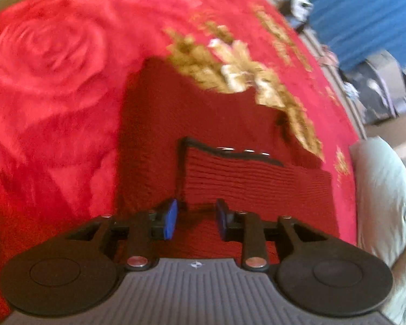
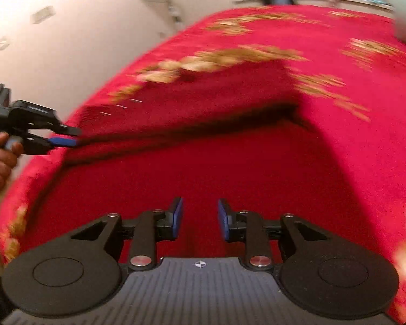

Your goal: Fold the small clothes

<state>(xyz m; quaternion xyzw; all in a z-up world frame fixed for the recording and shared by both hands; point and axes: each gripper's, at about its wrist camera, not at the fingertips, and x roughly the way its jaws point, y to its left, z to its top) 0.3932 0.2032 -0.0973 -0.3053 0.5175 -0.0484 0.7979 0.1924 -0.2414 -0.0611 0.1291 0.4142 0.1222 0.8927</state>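
Observation:
A dark red knitted garment (image 1: 203, 113) with a black button edge (image 1: 230, 153) lies on a bright red rose-patterned blanket (image 1: 54, 81). My left gripper (image 1: 195, 219) is open just above the garment's near folded part, nothing between its blue pads. In the right wrist view the garment (image 2: 203, 162) lies flat with a fold across it. My right gripper (image 2: 200, 218) is open over it and empty. The left gripper also shows in the right wrist view (image 2: 65, 138), at the garment's left edge, held by a hand.
A pale green pillow (image 1: 384, 189) lies at the blanket's right edge. A blue curtain (image 1: 365, 13) and clutter stand beyond the bed. A cream wall (image 2: 67, 27) runs along the bed's left side. The blanket (image 2: 352, 81) carries gold flower patterns.

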